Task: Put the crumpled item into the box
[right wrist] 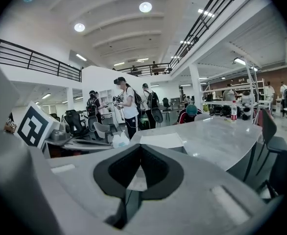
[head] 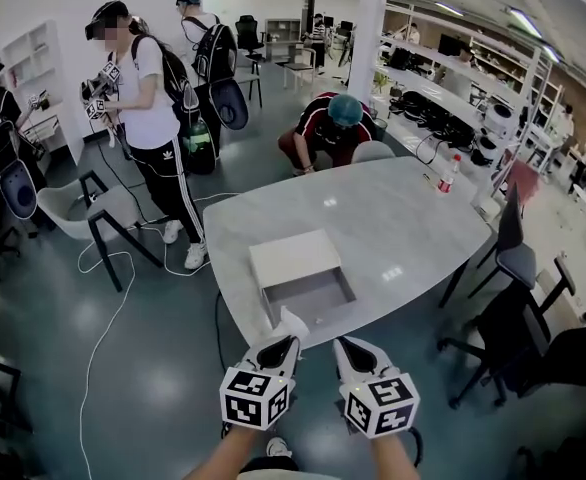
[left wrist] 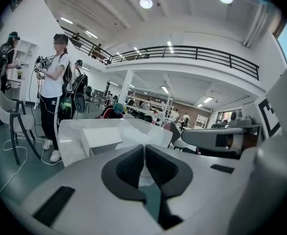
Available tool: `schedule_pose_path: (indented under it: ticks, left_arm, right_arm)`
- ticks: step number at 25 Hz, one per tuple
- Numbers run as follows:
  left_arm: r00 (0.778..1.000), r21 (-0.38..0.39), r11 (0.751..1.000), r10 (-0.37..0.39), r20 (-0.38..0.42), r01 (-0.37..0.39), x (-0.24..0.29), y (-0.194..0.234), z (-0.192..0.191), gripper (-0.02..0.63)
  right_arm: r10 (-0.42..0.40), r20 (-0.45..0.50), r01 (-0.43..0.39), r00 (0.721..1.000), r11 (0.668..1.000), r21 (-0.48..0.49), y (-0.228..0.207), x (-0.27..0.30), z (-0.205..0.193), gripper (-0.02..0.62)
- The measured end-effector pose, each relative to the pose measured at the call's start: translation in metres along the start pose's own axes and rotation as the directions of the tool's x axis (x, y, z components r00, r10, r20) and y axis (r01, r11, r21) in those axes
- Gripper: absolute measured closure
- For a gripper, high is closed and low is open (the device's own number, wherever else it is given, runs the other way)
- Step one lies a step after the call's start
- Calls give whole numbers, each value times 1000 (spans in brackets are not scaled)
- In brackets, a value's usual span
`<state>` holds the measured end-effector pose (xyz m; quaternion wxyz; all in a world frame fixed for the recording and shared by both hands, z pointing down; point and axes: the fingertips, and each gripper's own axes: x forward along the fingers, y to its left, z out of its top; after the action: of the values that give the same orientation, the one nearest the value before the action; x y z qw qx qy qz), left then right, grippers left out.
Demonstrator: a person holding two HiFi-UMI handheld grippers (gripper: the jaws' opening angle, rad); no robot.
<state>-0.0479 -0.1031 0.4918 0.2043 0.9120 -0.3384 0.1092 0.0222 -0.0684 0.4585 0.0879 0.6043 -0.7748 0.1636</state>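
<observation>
- The crumpled item (left wrist: 132, 131), a thin, whitish, half-translucent wad with puckered folds, was pinched in the tips of the left gripper (left wrist: 144, 148) and bulged out above them.
- That gripper's dark, ribbed pads were clamped on the wad, with only a sliver of it between them.
- In the head view the wad hung at the near rim of the box (head: 308, 296); whether it was over the hollow or just short of it could not be told.
- The box was a shallow, square-cornered white tray with a grey inside, its flat white lid (head: 293, 256) lying on the side away from the grippers.
- The right gripper (right wrist: 140, 148) was just beside the left, its jaws together with nothing between them.
- Each gripper was of smooth pale grey casing with a cube of black-and-white square markers.
- The box sat near the closest edge of the table (head: 403, 218), a glossy, pale marbled slab with rounded corners.
- A clear bottle (head: 449, 173) with red on it stood at the table's far side, well apart from the box.
- Past the table a person in a teal cap (head: 345, 110) crouched on the shiny grey floor.
</observation>
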Motion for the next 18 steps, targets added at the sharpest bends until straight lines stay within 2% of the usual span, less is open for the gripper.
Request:
schedule_pose_path:
  ticks: [9, 18]
  left_arm:
    - [1000, 26, 999, -20, -24, 21, 16, 34, 15, 589]
    - [997, 75, 997, -18, -76, 24, 52, 37, 21, 589]
  right_arm:
    - [-22, 10, 22, 1000, 1000, -3, 2, 34, 18, 591]
    - [-18, 14, 18, 1000, 1000, 1, -23, 52, 30, 591]
